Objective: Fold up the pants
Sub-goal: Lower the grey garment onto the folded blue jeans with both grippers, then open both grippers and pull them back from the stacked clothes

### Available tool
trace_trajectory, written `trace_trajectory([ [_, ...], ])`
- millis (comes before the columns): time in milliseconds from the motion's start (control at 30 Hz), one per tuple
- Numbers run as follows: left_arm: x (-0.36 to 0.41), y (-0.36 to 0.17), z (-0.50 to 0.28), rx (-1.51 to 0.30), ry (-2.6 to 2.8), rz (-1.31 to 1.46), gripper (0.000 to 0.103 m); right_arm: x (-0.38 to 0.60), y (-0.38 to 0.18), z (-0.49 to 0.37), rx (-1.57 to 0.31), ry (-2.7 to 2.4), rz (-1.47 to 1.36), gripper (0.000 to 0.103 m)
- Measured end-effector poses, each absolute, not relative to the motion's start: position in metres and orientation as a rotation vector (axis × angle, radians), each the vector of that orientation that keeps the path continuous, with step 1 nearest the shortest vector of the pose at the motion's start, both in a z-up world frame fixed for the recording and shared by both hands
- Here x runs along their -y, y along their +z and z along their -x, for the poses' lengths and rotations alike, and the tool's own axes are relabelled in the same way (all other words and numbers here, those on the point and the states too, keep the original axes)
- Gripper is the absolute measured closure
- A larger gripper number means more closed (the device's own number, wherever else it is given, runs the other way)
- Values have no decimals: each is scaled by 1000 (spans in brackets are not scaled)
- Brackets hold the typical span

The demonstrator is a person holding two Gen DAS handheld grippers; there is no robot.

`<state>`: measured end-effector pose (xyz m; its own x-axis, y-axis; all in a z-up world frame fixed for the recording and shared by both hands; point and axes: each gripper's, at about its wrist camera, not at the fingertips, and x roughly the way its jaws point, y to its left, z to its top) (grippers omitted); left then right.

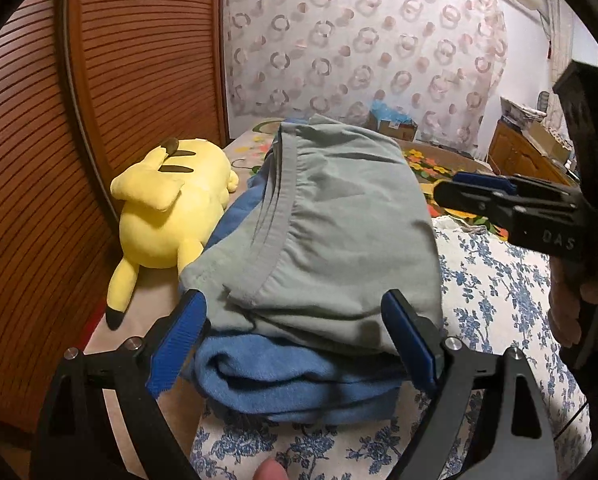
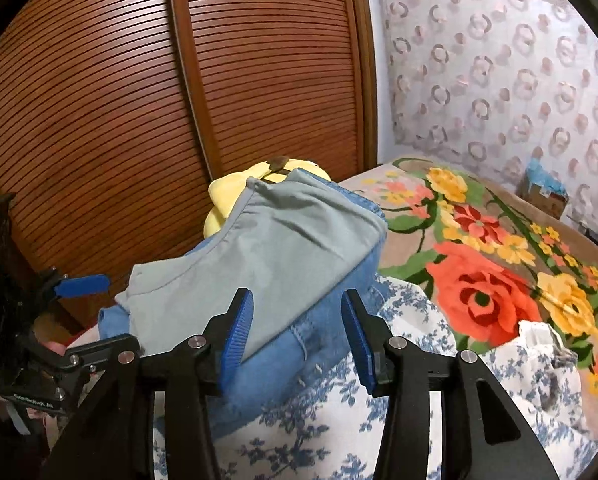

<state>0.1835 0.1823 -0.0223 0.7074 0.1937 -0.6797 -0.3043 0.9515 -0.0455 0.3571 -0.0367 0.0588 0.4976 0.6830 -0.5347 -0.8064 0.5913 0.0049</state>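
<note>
Folded grey-green pants (image 1: pixel 339 232) lie on top of a stack of folded blue garments (image 1: pixel 299 384) on the bed. My left gripper (image 1: pixel 295 332) stands wide open at the stack's near end, one blue pad on each side and neither pressing. In the right wrist view the same grey pants (image 2: pixel 267 256) rest on folded blue denim (image 2: pixel 283 352). My right gripper (image 2: pixel 297 336) is open at the stack's near right edge, with the denim's corner between its fingers (image 2: pixel 237 332) and no pad squeezing it. The right gripper's body (image 1: pixel 499 204) also shows at the right of the left wrist view.
A yellow plush toy (image 1: pixel 167 216) lies left of the stack, against a slatted wooden wardrobe door (image 1: pixel 139 60). The stack sits on a white sheet with blue flowers (image 1: pixel 499 280). A bright flowered blanket (image 2: pixel 479 280) covers the bed to the right, with a crumpled white cloth (image 2: pixel 539 344) on it.
</note>
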Motion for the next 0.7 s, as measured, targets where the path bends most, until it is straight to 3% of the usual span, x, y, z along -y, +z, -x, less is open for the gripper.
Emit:
trace_trajectory([
  [533,-150,-6,-152,-690,237,140,13,82,64,-285,-508,807,224,41],
  [633,-142,-6,-147,-691,225,131,13,93,63,-271,-501,780,215,33],
  [700,-138,-5,-144,-689,216,127,13,102,62,-263,-499,771,194,20],
])
